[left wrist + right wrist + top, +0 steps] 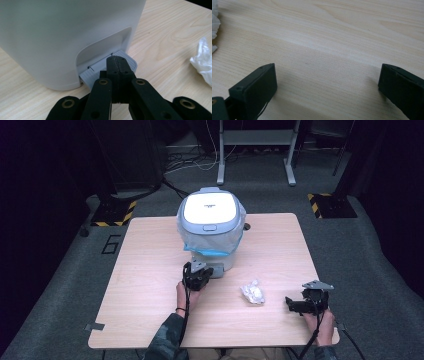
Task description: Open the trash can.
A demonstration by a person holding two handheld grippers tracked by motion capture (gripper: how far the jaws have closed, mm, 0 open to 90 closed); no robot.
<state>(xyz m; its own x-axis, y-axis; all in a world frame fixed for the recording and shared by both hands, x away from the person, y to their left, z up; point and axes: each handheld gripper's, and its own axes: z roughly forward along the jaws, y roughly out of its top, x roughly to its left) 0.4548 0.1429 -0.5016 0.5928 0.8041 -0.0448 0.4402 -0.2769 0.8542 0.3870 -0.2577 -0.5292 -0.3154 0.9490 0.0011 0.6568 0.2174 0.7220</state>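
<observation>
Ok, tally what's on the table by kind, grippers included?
Bin: 1
Crumpled wad: 1
Grippers: 2, the left gripper shut at the bin's pedal, the right gripper open over bare table
Total: 4

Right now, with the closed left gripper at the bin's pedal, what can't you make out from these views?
- Pedal: left gripper view, the shut left gripper covers its middle; touching or not is unclear.
- Bin inside: high view, closed lid hides it.
- Lid lettering: high view, too small.
- Crumpled white wad: cut off by the edge in both gripper views.
</observation>
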